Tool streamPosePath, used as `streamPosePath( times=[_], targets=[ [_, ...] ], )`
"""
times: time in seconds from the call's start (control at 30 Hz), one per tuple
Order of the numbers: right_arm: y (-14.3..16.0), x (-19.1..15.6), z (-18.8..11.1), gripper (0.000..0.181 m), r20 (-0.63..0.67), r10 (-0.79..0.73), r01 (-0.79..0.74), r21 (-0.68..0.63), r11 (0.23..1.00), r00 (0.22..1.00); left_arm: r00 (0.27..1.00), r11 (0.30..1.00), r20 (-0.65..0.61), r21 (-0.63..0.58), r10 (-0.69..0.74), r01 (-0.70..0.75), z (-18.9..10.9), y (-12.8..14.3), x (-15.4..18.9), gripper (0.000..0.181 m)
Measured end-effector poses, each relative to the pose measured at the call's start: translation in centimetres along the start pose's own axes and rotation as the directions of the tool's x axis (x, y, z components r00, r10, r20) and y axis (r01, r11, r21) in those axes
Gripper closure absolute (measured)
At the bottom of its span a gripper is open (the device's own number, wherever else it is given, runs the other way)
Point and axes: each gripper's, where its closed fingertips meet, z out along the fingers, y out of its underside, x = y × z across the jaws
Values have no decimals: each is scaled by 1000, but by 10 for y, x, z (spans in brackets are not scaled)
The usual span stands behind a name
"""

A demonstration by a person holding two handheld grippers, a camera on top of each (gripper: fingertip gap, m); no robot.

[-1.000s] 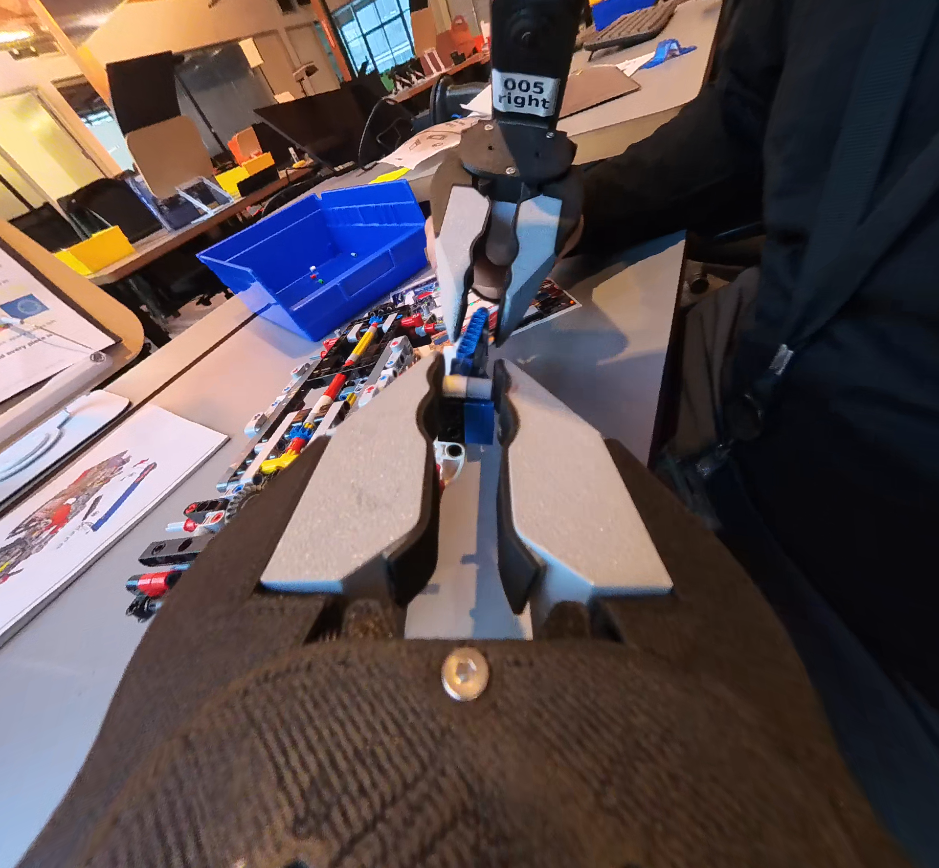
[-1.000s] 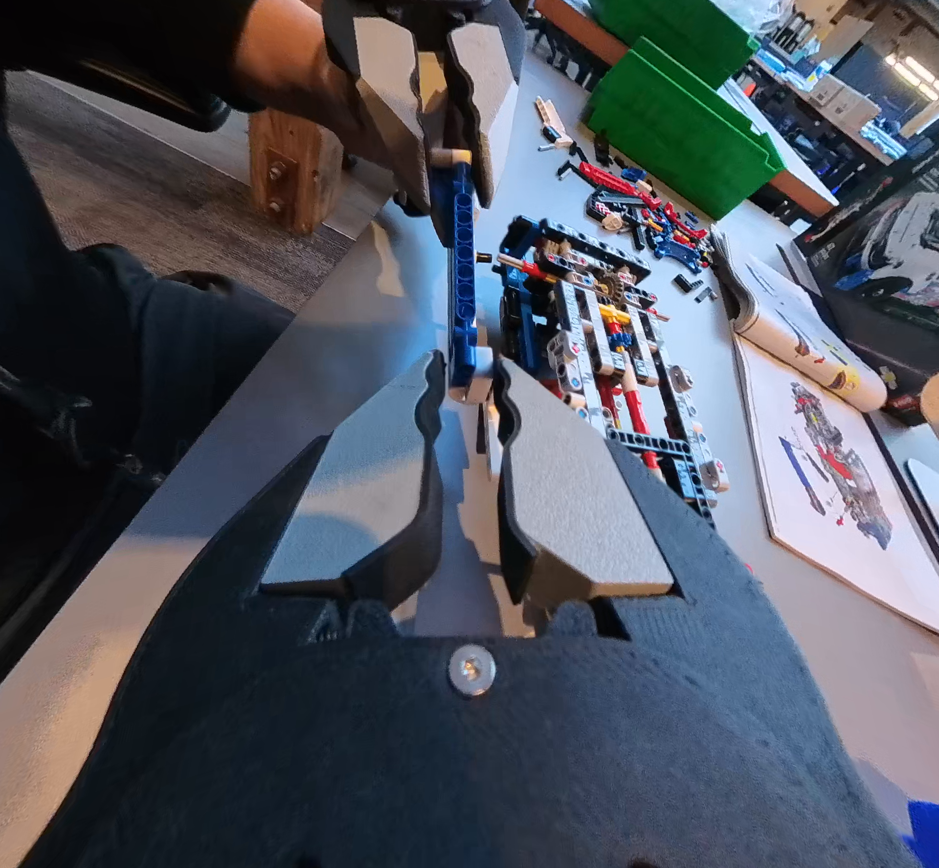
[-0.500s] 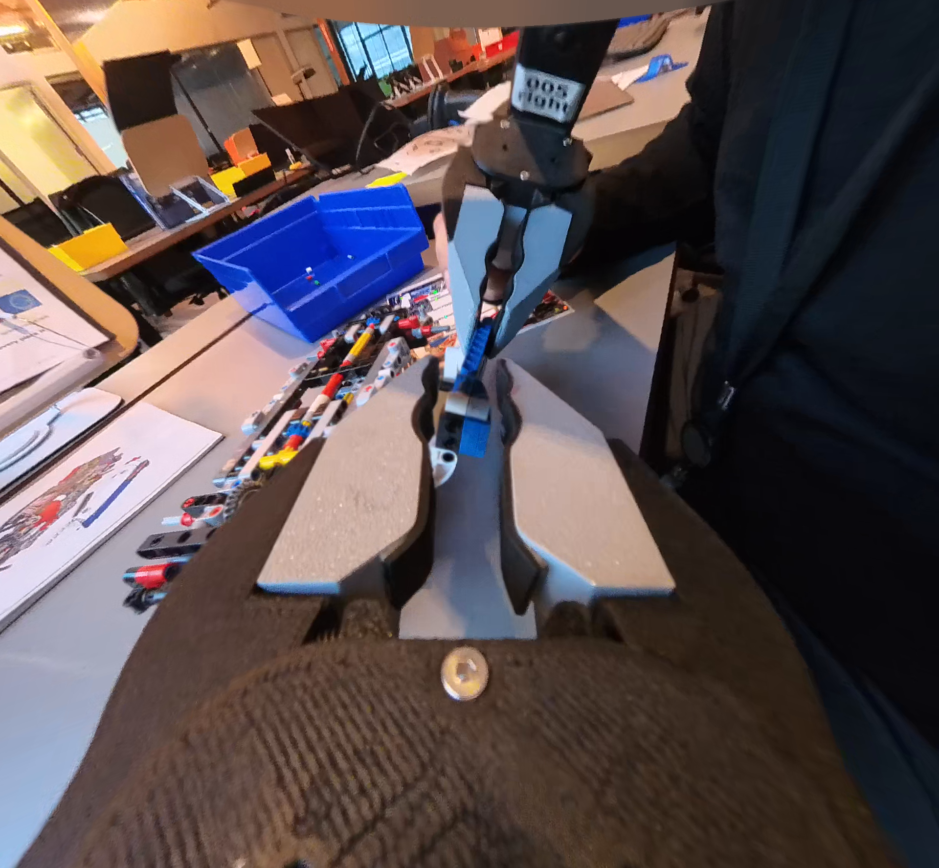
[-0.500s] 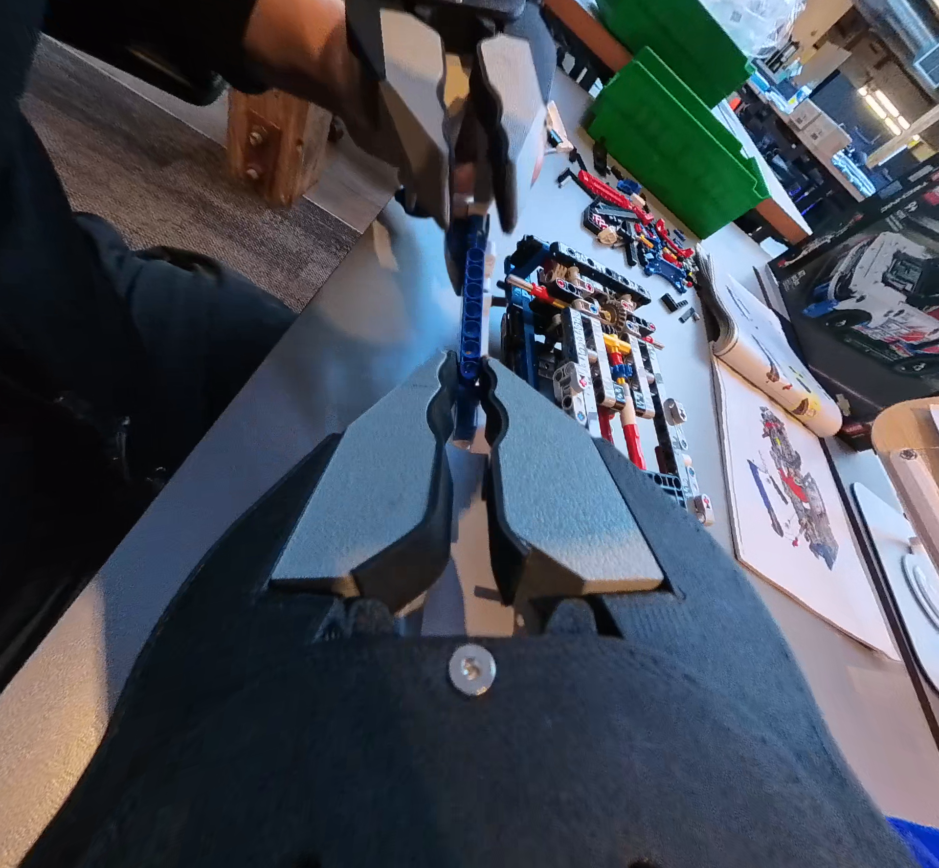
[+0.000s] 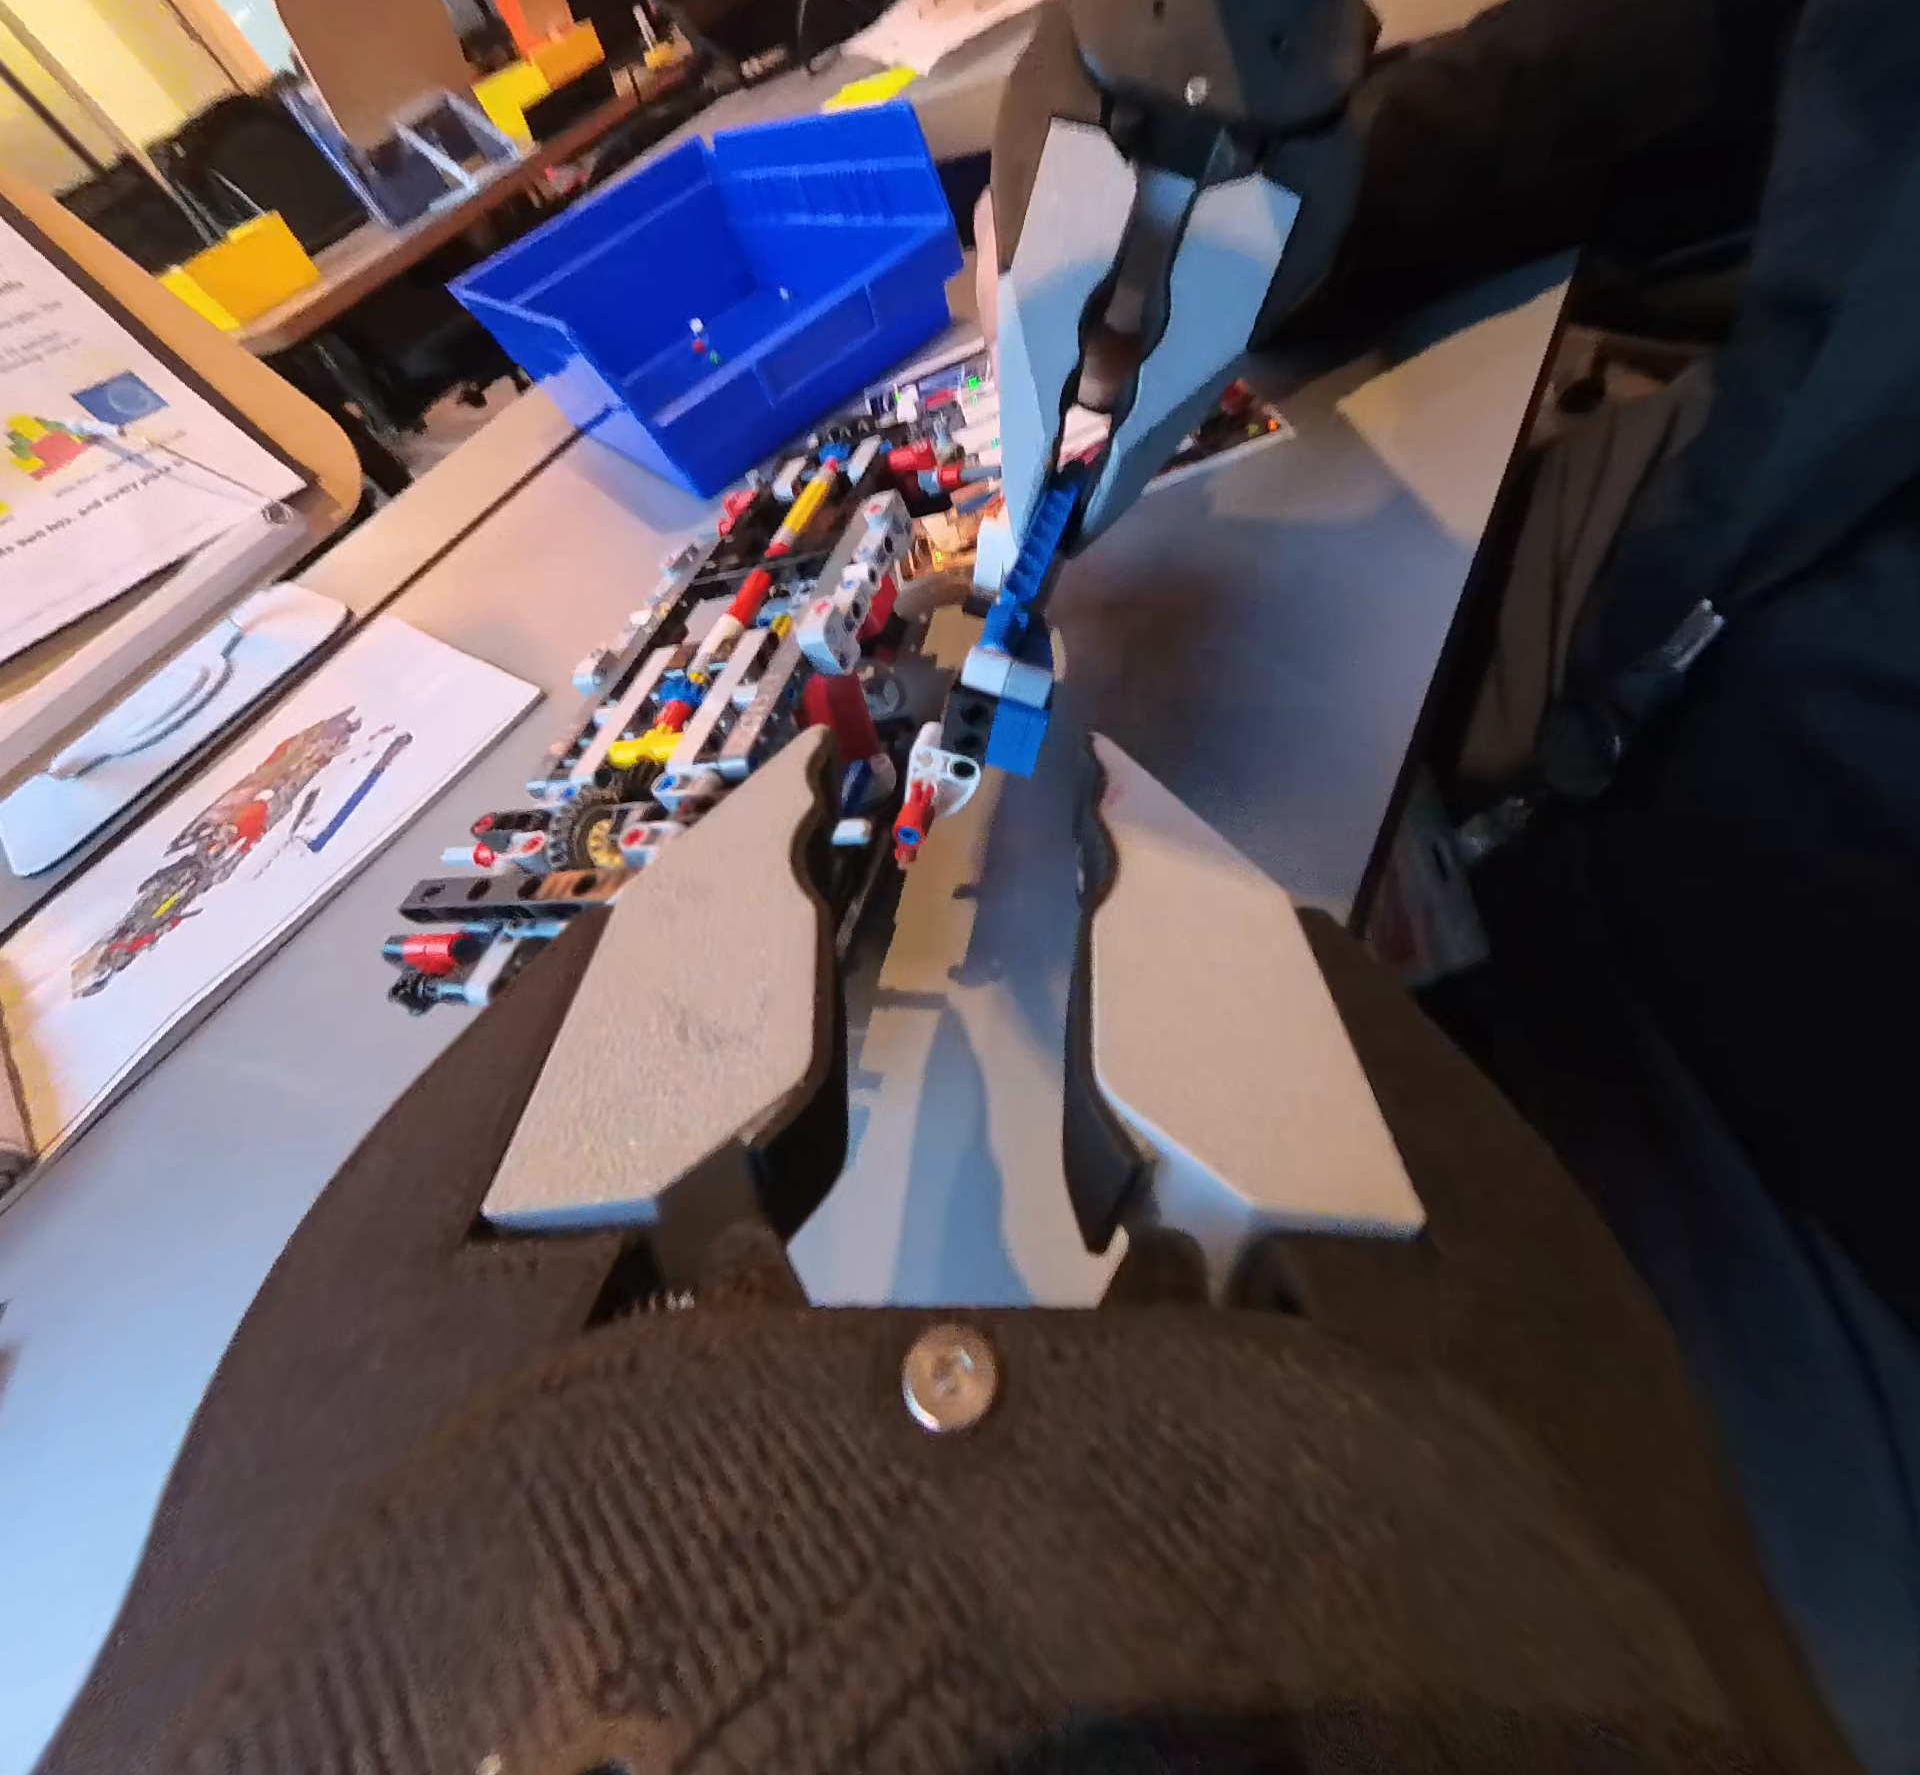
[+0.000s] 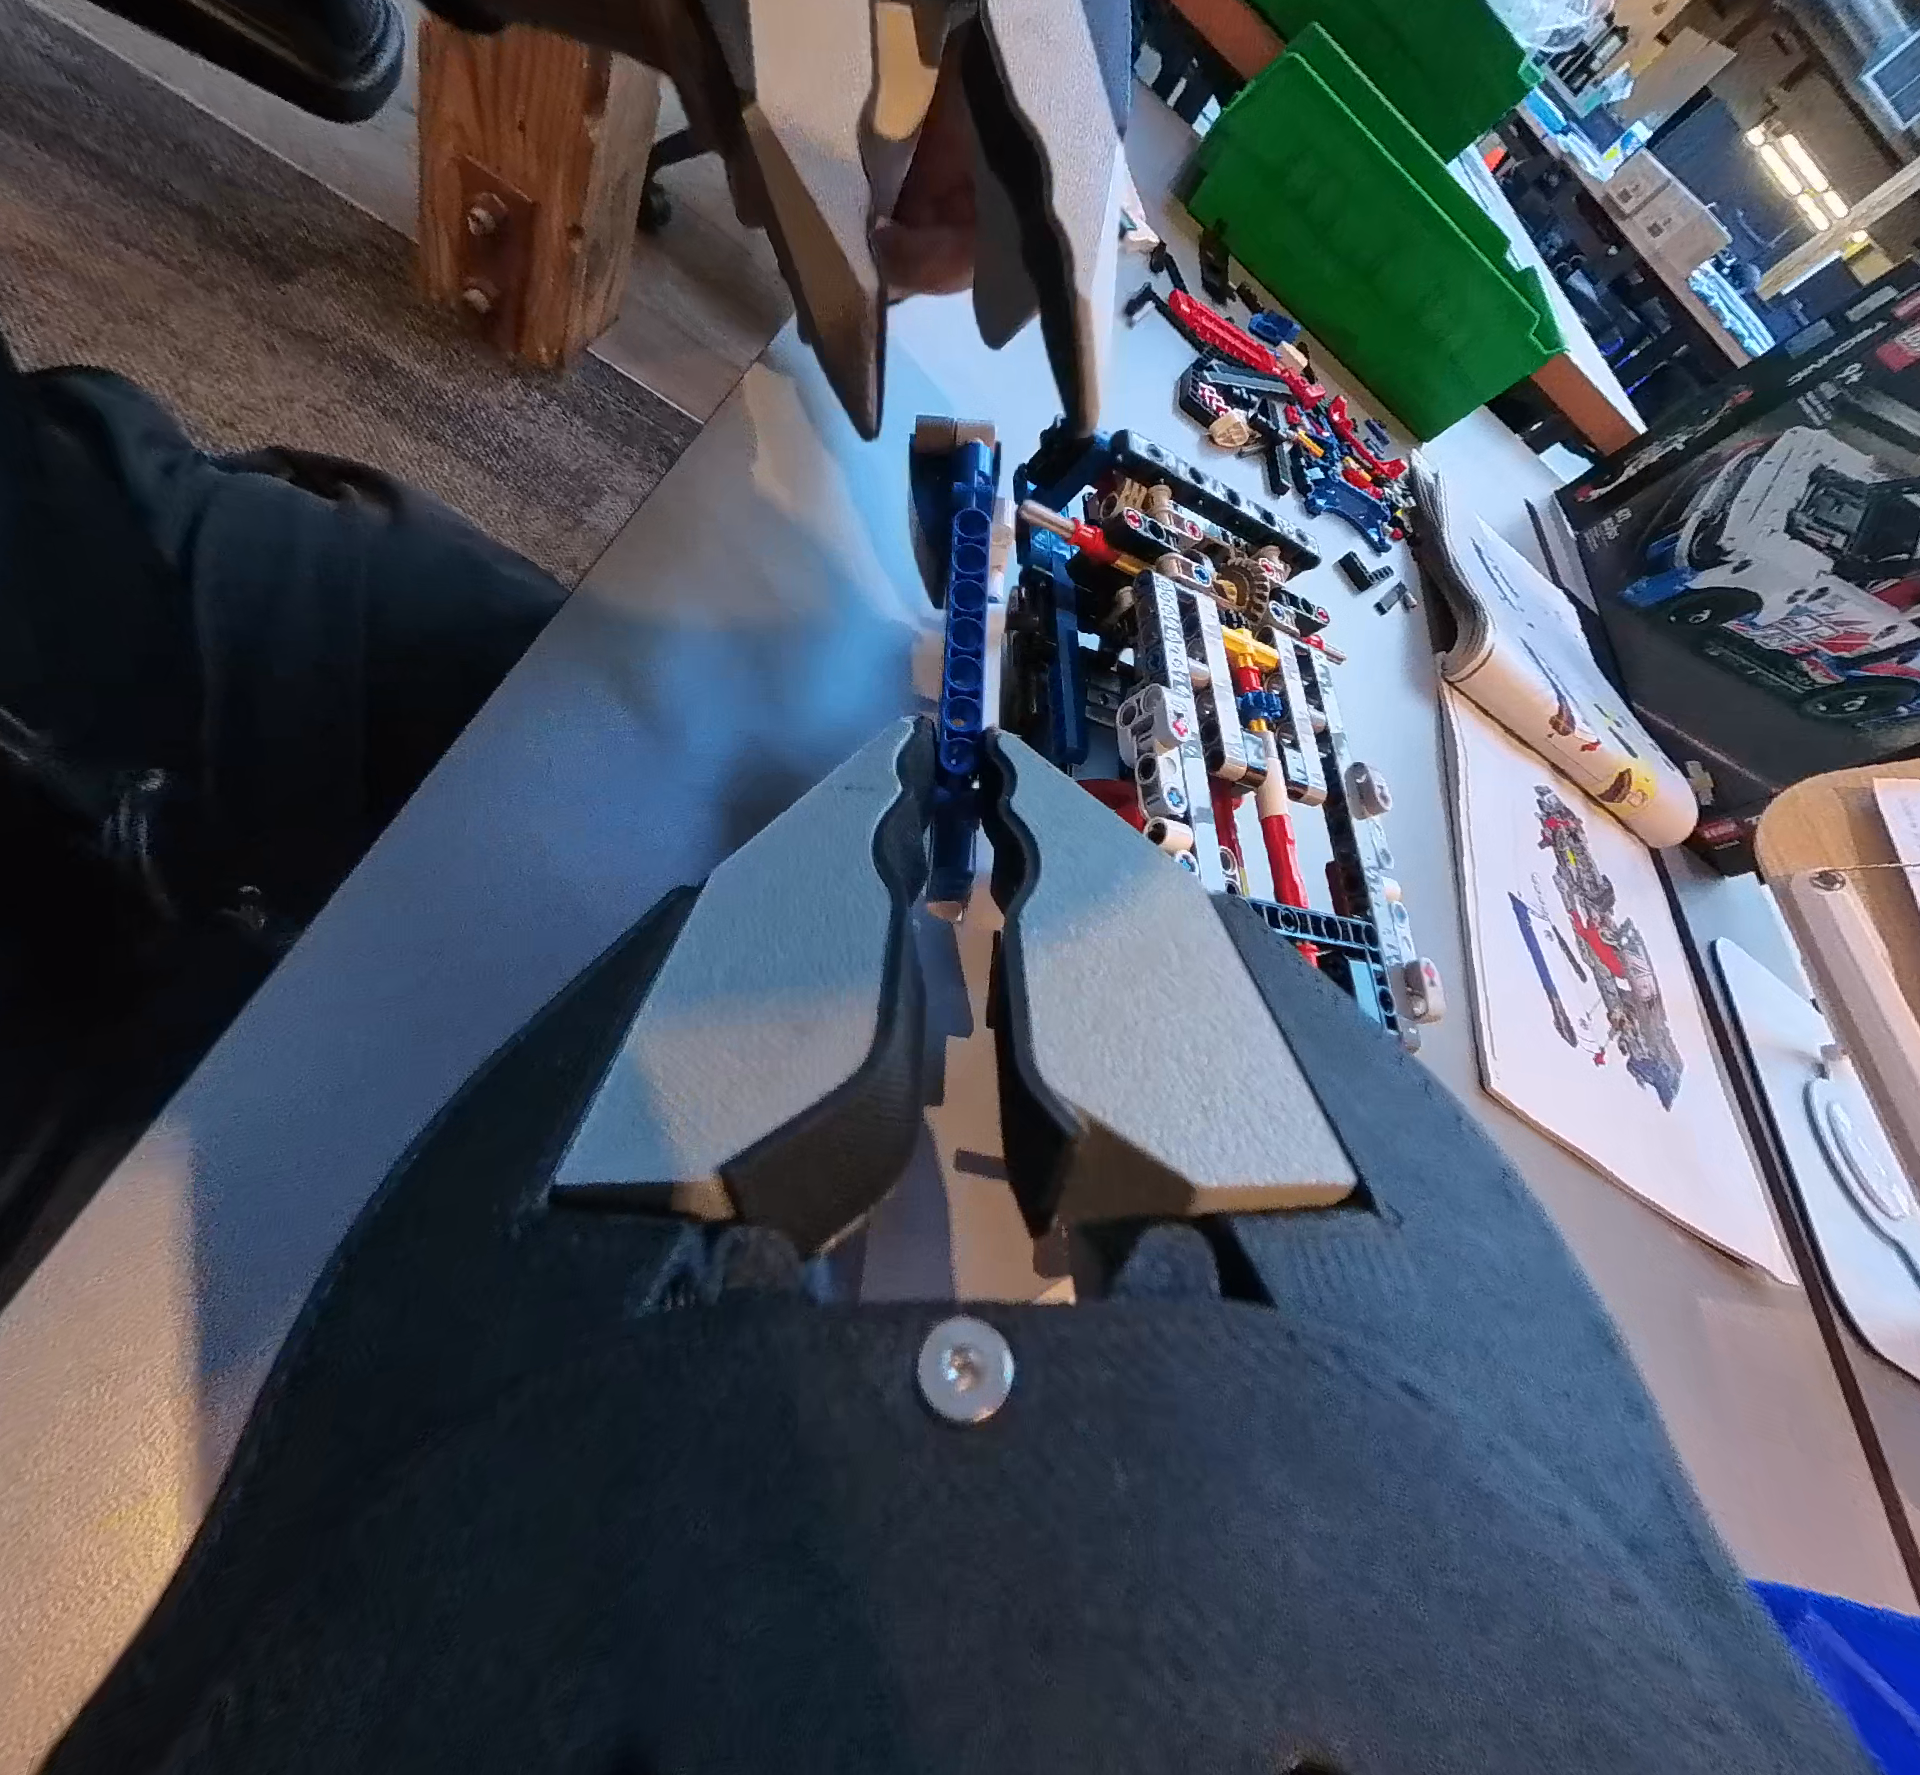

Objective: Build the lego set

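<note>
Right tool [image 6: 954, 769]: fingers pressed onto one end of a long blue beam [image 6: 964, 619], holding it just beside the chassis [image 6: 1216, 686].
Left tool [image 5: 961, 780]: fingers spread wide, gripping nothing, close to the beam's far end [image 5: 1023, 603].
Chassis: a part-built frame of grey, black, red and yellow pieces on the grey worktop [image 6: 582, 790].
Loose parts [image 6: 1288, 416]: scattered beyond the chassis, near green bins [image 6: 1371, 208].
Manual [image 6: 1590, 977]: open beside the chassis.
Blue bin [image 5: 727, 312]: behind the chassis in the left wrist view.
</note>
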Motion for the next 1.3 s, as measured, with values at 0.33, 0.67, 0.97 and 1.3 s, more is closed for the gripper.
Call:
streamPosePath(
  times=[0.33,0.67,0.97,1.3],
  targets=[
    [-14,-3,-18,177,-40,-124,126,39,991,991,818,833,-156,-106,-553,543,-15,7,4,158],
    [-20,-10,-20,176,24,-32,29,94,995,999,956,957,-89,-104,-281,271,0,9,11,152],
    [-20,-15,-18,177,33,-62,59,74,996,998,918,934,-171,-93,-357,346,4,7,19,175],
    [-9,-14,-13,176,2,-109,109,3,994,994,506,552,-233,-221,-830,804,13,21,20,179]
  ],
)
